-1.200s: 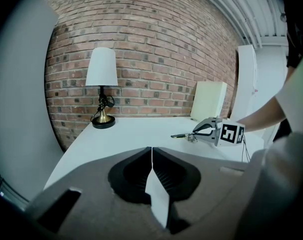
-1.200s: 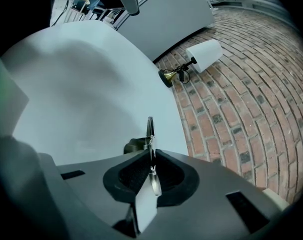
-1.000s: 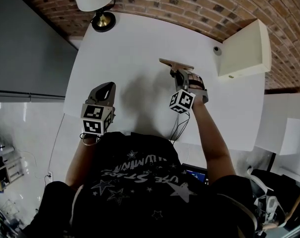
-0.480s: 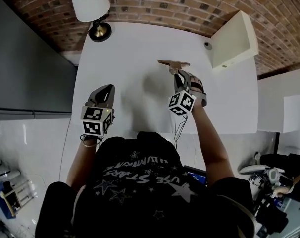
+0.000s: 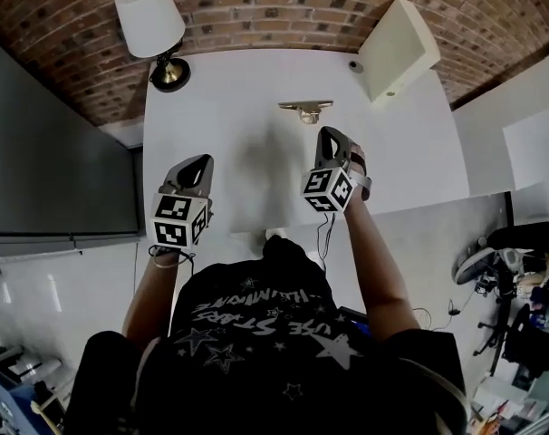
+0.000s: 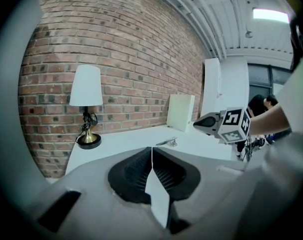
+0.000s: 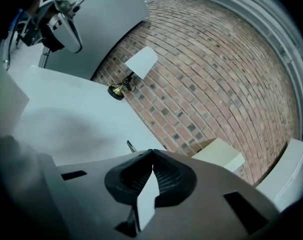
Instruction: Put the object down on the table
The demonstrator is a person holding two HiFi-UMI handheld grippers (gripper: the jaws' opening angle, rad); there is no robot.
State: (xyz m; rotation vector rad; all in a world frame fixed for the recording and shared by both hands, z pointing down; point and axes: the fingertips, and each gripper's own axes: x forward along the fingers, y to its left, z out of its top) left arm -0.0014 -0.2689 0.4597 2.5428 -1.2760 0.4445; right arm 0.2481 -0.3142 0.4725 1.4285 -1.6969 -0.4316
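We record the object (image 5: 304,108) on the table (image 5: 220,89) ahead of the right gripper (image 5: 330,135), its jaws just closed empty, and the left gripper (image 5: 197,162) clenched empty.

The head view looks steeply down from above the person (image 5: 256,333) onto the white table (image 5: 229,98). Each gripper view sits low and close behind its own jaws, facing across the table toward the brick wall (image 6: 116,49). All three views share the lamp (image 5: 149,14).

Bright, even light; soft shadows lie on the white table (image 5: 220,89); a ceiling light (image 6: 271,15) glares. Fisheye bends all edges; gripper views darken at corners.
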